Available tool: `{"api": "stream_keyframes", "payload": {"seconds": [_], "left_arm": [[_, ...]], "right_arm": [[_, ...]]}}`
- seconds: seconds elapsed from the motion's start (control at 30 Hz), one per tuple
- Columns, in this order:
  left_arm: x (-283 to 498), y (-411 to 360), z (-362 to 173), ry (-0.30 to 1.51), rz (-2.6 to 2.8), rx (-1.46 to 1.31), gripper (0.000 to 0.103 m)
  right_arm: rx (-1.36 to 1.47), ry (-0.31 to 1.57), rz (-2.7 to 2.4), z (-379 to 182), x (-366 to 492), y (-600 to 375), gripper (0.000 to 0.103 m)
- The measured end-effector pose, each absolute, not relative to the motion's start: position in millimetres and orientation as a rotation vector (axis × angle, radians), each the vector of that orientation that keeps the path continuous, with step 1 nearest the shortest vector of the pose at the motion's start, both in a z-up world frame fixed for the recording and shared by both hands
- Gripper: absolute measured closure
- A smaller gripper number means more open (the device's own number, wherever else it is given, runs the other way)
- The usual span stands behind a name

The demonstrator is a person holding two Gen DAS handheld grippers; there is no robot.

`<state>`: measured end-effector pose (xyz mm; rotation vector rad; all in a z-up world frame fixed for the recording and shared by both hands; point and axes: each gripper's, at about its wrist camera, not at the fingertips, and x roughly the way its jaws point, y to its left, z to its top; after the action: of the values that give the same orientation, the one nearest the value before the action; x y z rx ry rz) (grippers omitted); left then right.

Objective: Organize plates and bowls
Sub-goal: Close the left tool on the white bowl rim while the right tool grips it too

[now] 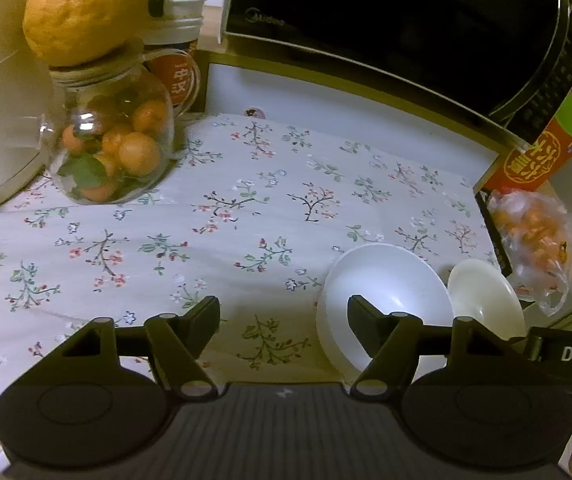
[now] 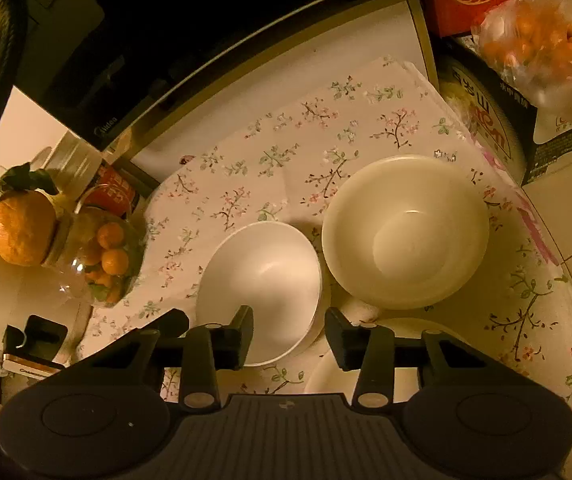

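Right wrist: right gripper point(image 2: 289, 330) part-open astride white bowl point(image 2: 260, 280) rim; no squeeze

Counted on the floral cloth point(image 2: 270, 160): 2 bowls, 1 white bowl point(image 2: 262, 280) & 1 cream bowl point(image 2: 405, 232), side by side near the front edge. 1 plate point(image 2: 333, 376), front edge, partly hidden. 1 glass jar point(image 2: 102, 264) w/ small oranges, left edge. 1 microwave point(image 1: 385, 20) at the back.
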<state>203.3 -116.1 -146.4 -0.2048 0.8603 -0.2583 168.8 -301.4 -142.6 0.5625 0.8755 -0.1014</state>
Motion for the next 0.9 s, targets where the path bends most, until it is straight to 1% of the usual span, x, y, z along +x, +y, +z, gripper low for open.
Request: {"api": "stream_keyframes", "payload": {"seconds": [0.3,0.4,0.47,0.5,0.53,0.57,0.9], "left_arm": [[210,-128,-164,0.896,-0.299,-0.217,0.048],[211,-132,-166,0.898,-0.310,-0.229,0.055],[211,-137,-167,0.895,-0.319,-0.218,0.067],[210,-140,-168,0.896,-0.323,-0.208,0.070],[209,-143,-168,0.899,-0.332,-0.199,0.083],[208,-145,-168,0.904,-0.335,-0.195,0.089],[196,-148,-147,0.847,-0.325,-0.160,0.090]], "right_arm": [[0.508,0.893,-0.142,-155,180,-295,0.077],[0.500,0.892,-0.156,-159,183,-295,0.080],[0.483,0.891,-0.171,-160,185,-294,0.085],[0.474,0.892,-0.179,-162,186,-293,0.090],[0.468,0.895,-0.181,-163,186,-291,0.093],[0.465,0.899,-0.178,-164,186,-290,0.093],[0.416,0.867,-0.174,-149,180,-286,0.093]]}}
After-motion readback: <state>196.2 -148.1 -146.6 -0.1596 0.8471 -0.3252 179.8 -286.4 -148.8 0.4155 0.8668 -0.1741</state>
